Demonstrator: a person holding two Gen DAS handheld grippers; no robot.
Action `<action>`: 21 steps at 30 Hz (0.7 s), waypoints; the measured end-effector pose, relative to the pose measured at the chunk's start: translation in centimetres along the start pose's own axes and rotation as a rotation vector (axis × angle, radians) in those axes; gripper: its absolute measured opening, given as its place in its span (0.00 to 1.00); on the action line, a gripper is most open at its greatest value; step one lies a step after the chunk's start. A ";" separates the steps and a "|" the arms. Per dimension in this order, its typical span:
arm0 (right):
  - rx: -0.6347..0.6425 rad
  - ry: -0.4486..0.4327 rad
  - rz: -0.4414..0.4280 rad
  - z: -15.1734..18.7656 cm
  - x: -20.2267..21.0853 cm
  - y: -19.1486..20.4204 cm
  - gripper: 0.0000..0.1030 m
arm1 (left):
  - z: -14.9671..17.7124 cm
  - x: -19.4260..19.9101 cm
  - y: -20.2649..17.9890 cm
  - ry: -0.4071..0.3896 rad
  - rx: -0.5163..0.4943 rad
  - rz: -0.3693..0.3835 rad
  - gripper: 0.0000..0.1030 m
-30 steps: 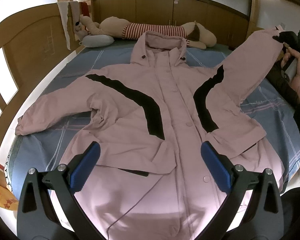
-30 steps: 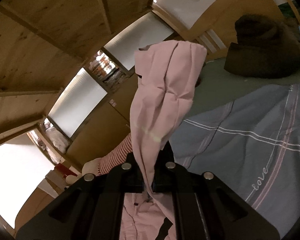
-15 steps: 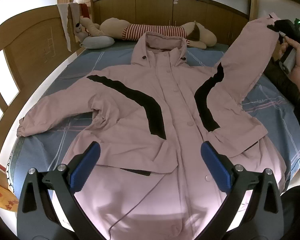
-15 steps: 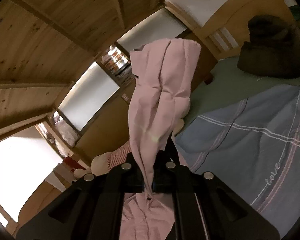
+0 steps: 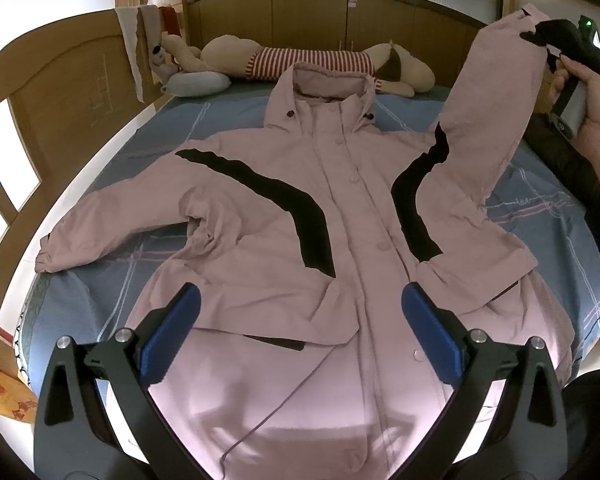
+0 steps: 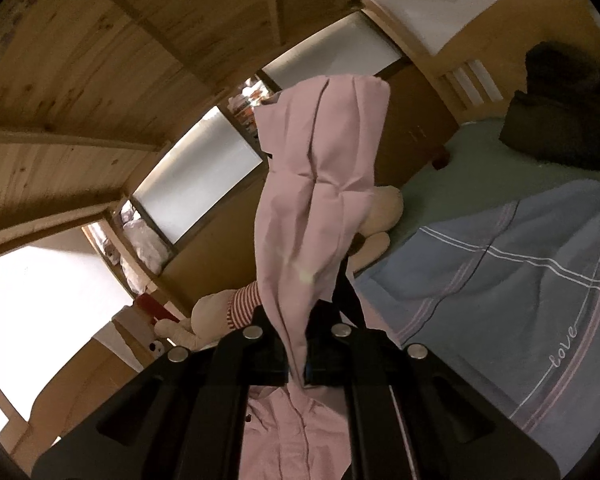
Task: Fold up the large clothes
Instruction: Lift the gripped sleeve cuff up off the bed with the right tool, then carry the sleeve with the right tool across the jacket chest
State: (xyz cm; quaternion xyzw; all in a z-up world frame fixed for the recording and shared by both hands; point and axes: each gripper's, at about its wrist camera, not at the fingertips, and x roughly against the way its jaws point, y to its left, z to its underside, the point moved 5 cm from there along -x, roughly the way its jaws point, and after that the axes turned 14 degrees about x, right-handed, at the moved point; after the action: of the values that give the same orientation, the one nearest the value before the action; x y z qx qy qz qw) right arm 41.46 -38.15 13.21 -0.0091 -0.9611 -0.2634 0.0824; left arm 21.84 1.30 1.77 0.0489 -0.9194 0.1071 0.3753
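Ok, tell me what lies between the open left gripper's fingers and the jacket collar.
In the left wrist view, only the pink jacket itself: its snap-buttoned front runs from the left gripper to the collar.

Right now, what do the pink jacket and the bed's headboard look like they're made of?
The pink jacket looks like a smooth woven synthetic shell, matte, probably lightly padded: it holds crisp creases where the right tool pinches its raised sleeve, and has snap buttons down the front. The headboard looks like varnished wood or wood veneer: warm brown flat panels with a faint sheen.
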 end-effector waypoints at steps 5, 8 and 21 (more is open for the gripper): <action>0.010 0.013 -0.013 0.6 -0.4 1.0 0.05 | 0.0 -0.1 0.0 0.003 -0.004 -0.001 0.98; 0.015 0.018 -0.025 0.8 -0.6 1.7 0.05 | 0.1 -0.1 0.0 0.006 -0.002 -0.001 0.98; 0.042 0.040 -0.066 2.2 -1.8 5.0 0.05 | 0.3 -0.2 0.4 0.014 -0.007 -0.005 0.98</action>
State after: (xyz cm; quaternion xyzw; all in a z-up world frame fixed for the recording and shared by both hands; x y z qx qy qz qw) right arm 43.18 -32.72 13.58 0.0294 -0.9644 -0.2458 0.0933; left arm 21.73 1.59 1.38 0.0493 -0.9171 0.1032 0.3820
